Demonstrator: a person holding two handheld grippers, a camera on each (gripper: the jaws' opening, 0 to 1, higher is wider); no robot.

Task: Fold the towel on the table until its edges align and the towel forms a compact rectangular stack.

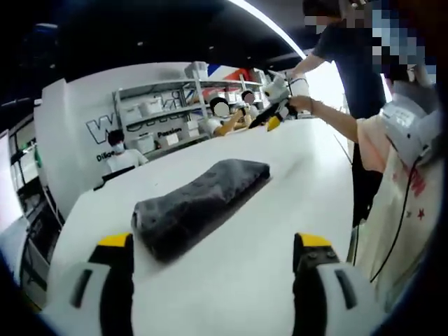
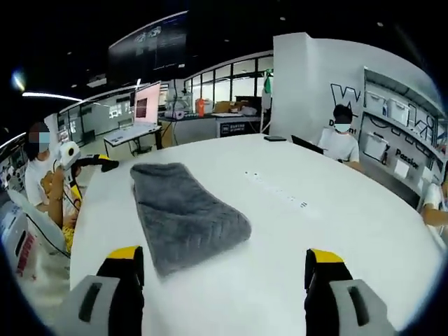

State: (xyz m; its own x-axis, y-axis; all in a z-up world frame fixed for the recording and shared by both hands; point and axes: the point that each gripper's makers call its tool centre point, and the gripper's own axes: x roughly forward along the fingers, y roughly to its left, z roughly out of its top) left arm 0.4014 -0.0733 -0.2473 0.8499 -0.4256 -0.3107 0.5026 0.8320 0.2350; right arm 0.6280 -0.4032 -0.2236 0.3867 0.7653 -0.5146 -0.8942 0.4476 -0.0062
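A dark grey quilted towel point(image 1: 199, 203) lies folded into a long, thick strip on the white table point(image 1: 280, 231). My left gripper point(image 1: 213, 243) hovers just short of the towel's near end, open, its yellow-tipped jaws wide apart with nothing between them. In the right gripper view the same towel point(image 2: 185, 213) stretches away from me on the table point(image 2: 315, 210). My right gripper point(image 2: 224, 256) is open too and empty, just off the towel's near end. Each gripper appears across the table in the other's view: the right gripper point(image 1: 274, 110) and the left gripper point(image 2: 84, 164).
A person in a pale shirt point(image 1: 399, 196) stands at the table's edge holding the grippers; a cable hangs beside them. Seated people point(image 2: 341, 140) and shelves with white boxes point(image 1: 157, 115) line the far side. A dark laptop point(image 2: 306, 144) rests near the far edge.
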